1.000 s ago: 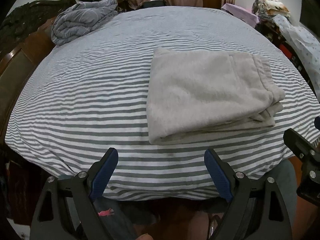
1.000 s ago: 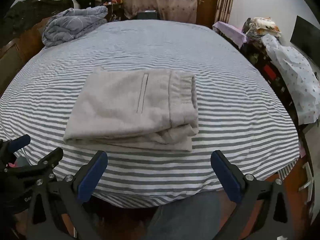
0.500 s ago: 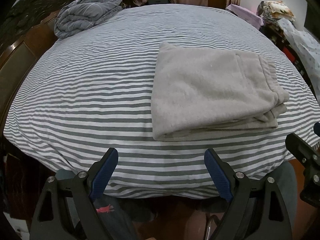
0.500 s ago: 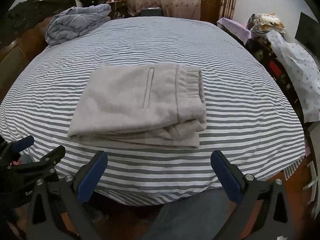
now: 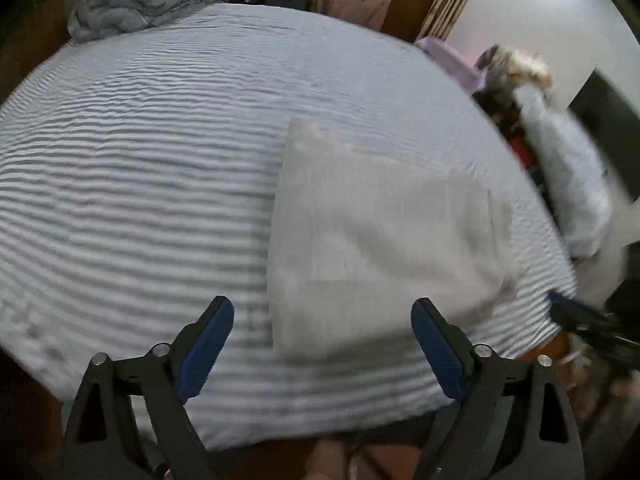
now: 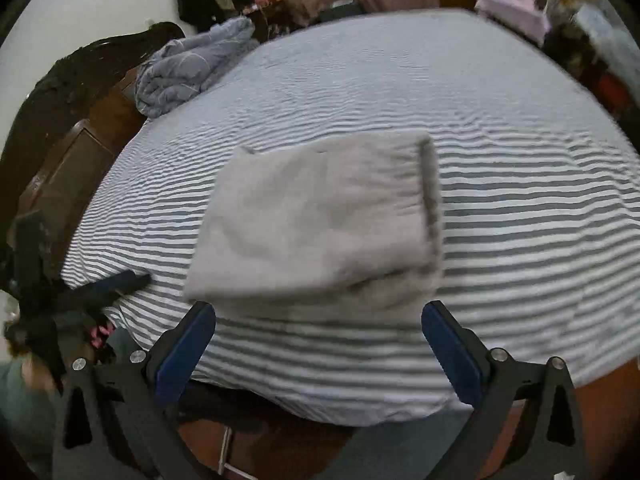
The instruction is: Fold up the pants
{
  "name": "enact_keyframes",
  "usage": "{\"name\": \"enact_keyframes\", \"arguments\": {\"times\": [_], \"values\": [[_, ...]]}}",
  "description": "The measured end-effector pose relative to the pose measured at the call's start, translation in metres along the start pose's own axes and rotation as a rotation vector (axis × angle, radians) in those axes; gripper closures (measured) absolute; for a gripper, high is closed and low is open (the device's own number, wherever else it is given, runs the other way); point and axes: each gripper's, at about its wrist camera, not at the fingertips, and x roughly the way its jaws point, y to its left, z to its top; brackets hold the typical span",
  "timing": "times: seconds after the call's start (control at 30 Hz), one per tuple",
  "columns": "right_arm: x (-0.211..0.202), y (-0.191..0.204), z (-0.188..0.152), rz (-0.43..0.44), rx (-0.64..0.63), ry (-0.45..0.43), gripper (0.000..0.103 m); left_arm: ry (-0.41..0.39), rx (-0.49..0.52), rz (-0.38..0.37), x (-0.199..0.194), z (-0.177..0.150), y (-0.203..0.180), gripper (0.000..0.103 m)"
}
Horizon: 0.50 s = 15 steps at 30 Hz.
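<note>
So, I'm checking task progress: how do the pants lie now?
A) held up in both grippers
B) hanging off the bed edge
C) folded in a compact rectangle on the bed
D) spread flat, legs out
C: the pants lie as a folded rectangle on the striped bed, and both the left gripper and right gripper are open and empty.

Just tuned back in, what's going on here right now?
A person holds two grippers at the near edge of a bed with a striped sheet. The grey pants lie on it, already folded into a compact rectangle. The left gripper and right gripper are both open and hold nothing. Both views are motion-blurred. A bundled grey duvet sits at the far corner.
</note>
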Motion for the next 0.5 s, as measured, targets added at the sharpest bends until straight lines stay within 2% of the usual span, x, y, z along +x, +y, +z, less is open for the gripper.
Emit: {"name": "enact_keyframes", "arguments": {"times": [0.13,0.23,0.4,0.5], "values": [[0.040,-0.066,0.028,0.130,0.109,0.101,0.000,0.047,-0.071,-0.112,0.035,0.032,0.024,0.008],[0.067,-0.098,0.037,0.235,0.193,0.126,0.000,0.090,-0.139,-0.121,0.070,0.039,0.041,0.008],[0.107,-0.111,0.042,0.414,0.253,0.159,0.000,0.164,-0.226,-0.160,0.113,0.035,0.058,0.008],[0.131,-0.104,0.045,0.460,0.224,0.174,0.000,0.148,-0.215,-0.167,0.120,0.034,0.059,0.007]]}}
